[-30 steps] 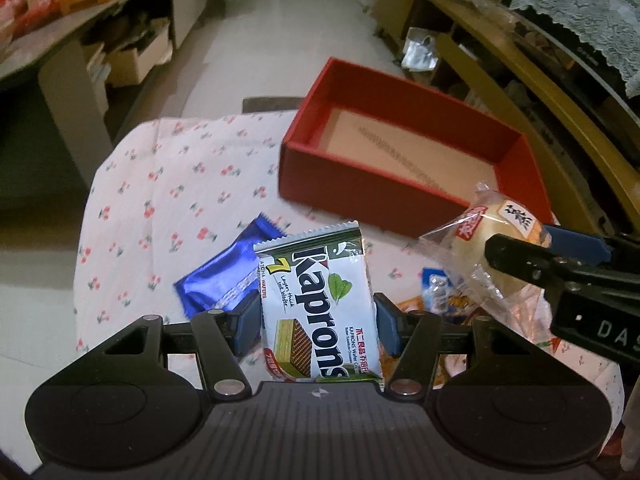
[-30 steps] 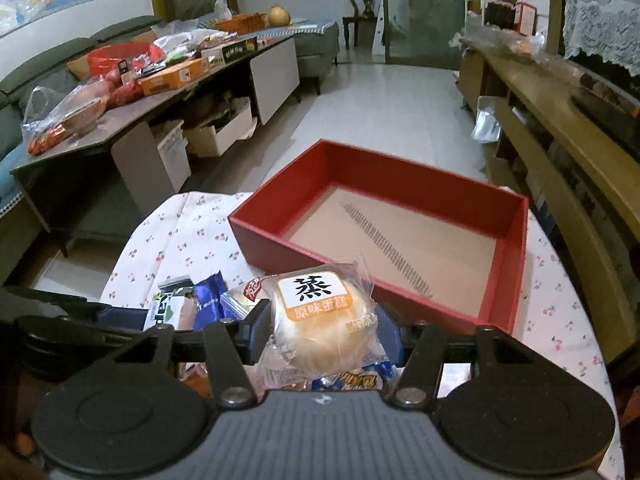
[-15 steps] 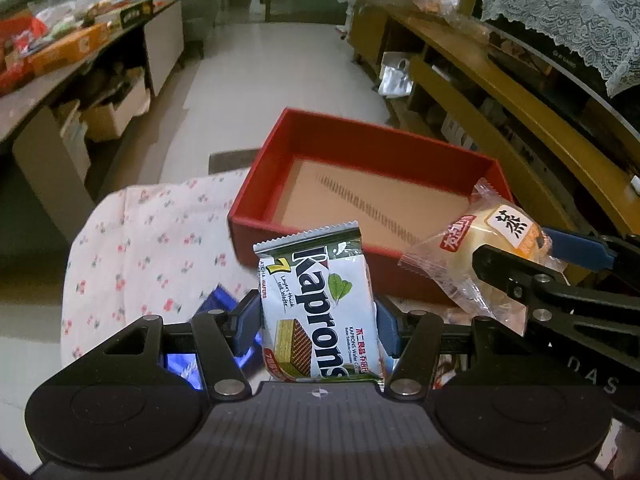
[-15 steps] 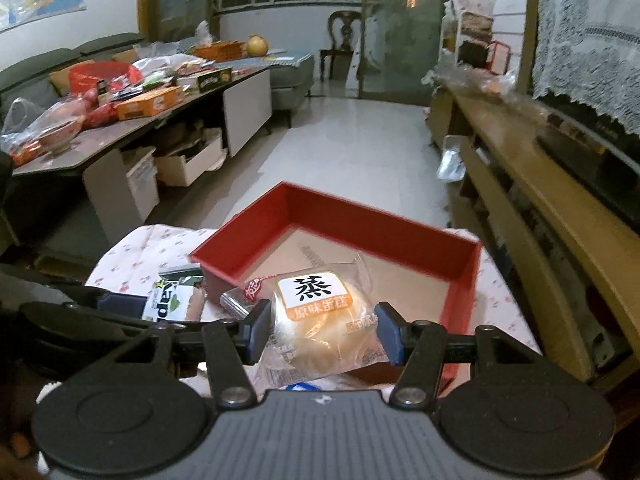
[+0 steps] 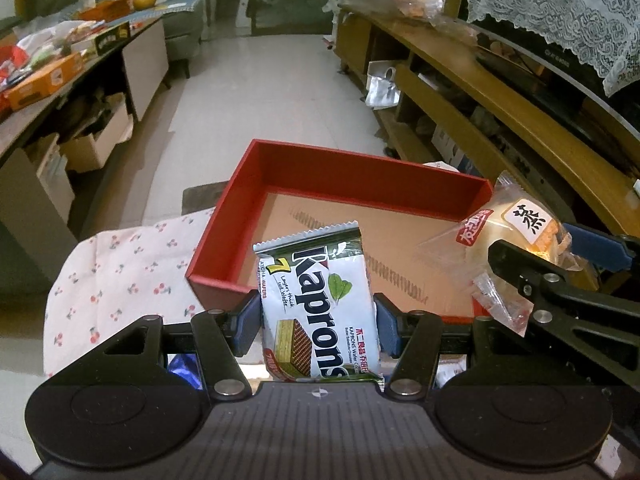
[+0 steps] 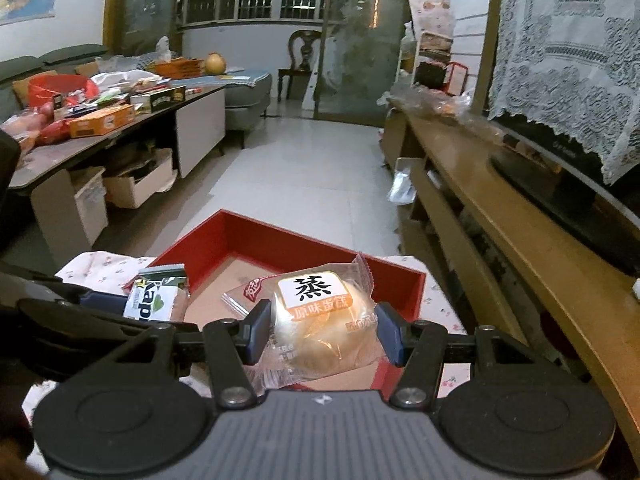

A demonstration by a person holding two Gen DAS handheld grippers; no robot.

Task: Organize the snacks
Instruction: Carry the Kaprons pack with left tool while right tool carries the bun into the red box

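Carrying both snacks over the red box (image 5: 360,178): the left gripper (image 5: 318,320) clamps the wafer packet (image 5: 320,300), the right gripper (image 6: 322,330) the wrapped bun (image 6: 320,320). Lower each onto separate bare floor before releasing; what lies under the packets is probably hidden.

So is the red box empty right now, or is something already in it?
Empty as far as visible: the red box shows only bare cardboard floor; packets in front hide its near part.

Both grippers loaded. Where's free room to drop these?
The red box floor is bare wall to wall. The floral cloth left of the box is also clear. Crowded: the near strip under the grippers, where a blue packet lies.
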